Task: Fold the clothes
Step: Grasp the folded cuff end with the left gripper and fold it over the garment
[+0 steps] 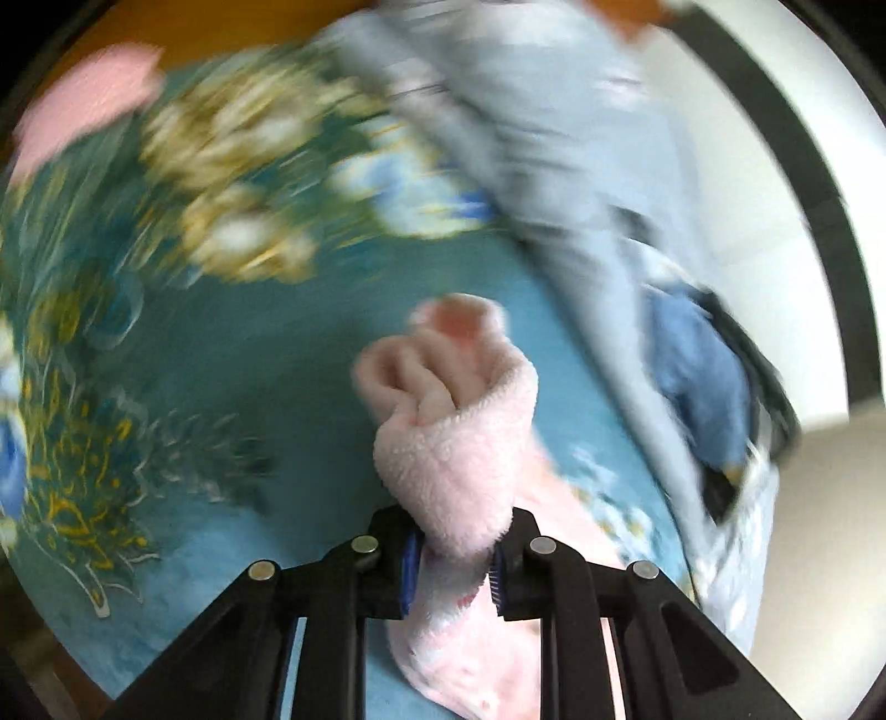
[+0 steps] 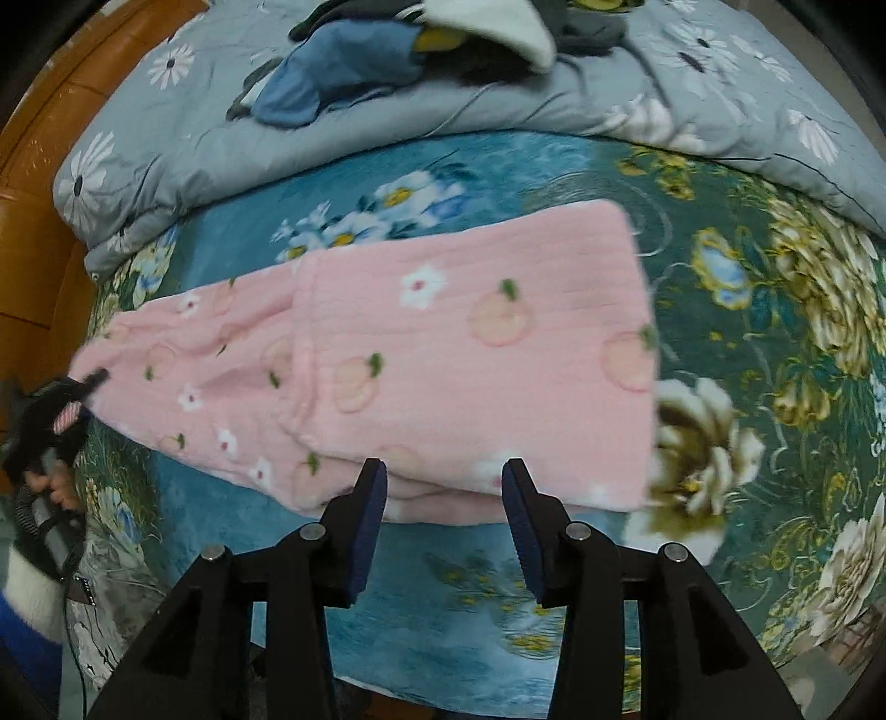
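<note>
Left gripper (image 1: pixel 451 559) is clamping the pink garment's (image 2: pixel 387 365) bunched end, probably a cuff, while the garment is stretching crosswise just ahead of the wide-open right gripper (image 2: pixel 443 498).

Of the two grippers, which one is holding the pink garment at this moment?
The left gripper: its fingers are shut on a bunched end of the pink garment. The right gripper is open, with nothing between its fingers.

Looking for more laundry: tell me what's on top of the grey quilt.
On the grey quilt sits a pile: a blue garment, a white piece and dark clothes. Anything beneath the pile is hidden.
</note>
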The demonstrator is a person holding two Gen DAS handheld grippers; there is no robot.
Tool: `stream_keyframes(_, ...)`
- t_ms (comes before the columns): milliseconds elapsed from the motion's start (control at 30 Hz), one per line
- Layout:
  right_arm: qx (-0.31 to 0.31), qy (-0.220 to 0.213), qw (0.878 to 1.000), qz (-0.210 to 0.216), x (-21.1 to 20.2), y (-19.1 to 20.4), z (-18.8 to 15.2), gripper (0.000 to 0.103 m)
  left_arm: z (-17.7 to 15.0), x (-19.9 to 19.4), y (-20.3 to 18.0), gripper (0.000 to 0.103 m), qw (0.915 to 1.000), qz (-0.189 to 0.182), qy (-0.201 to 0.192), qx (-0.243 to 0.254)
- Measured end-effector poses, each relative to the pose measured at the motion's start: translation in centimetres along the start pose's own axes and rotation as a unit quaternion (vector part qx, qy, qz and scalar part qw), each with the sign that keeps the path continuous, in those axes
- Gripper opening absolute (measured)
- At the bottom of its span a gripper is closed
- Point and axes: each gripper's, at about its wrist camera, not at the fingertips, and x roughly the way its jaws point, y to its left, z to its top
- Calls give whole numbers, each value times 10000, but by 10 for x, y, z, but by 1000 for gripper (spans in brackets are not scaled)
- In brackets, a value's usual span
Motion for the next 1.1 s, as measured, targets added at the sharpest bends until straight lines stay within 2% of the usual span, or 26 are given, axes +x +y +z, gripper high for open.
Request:
stream_keyframes(67, 49, -48, 10000, 51, -8, -19, 1, 44, -14, -12, -47, 21, 9987, -183, -83, 478)
stream_keyframes(167, 130, -128, 9998, 116, -19, -47, 5, 44, -37, -20, -110, 21, 9944, -467, -100, 944)
stream_keyframes(267, 182, -232, 9994, 170, -31, -77, 9, 44, -71, -13, -177, 21, 9863, -628, -8, 1527)
stream_keyframes(400, 259, -289, 9990, 205, -40, -112, 8, 44, -117, 17, -238, 21, 9766, -846, 470, 1923)
stream_keyframes(500, 359, -250, 9988, 208, -39, -138, 3, 44, -160, 47, -269, 21, 9686, -824, 888, 2173)
stream_keyframes(600, 482, -133, 9986, 182, -35, -163, -4, 44, -203, 81, -285, 21, 9605, -653, 1332, 2353)
stream_keyframes(767, 620, 16, 9980, 117, -28, -185, -11, 44, -259, 126, -288, 21, 9446, -191, 1887, 2679)
stream_keyframes(933, 744, 161, 9971, 57, -22, -204, -17, 44, -285, 151, -278, 25, 9349, 81, 2238, 2752)
stream_keyframes(1033, 689, 193, 9974, 52, -19, -199, -12, 44, -285, 150, -276, 27, 9321, 100, 2364, 2743)
stream_keyframes(1067, 651, 187, 9977, 63, -19, -196, -8, 44, -282, 147, -277, 33, 9314, 70, 2395, 2741)
stream_keyframes(1100, 593, 169, 9981, 87, -19, -190, -4, 44, -279, 144, -277, 47, 9311, 31, 2433, 2718)
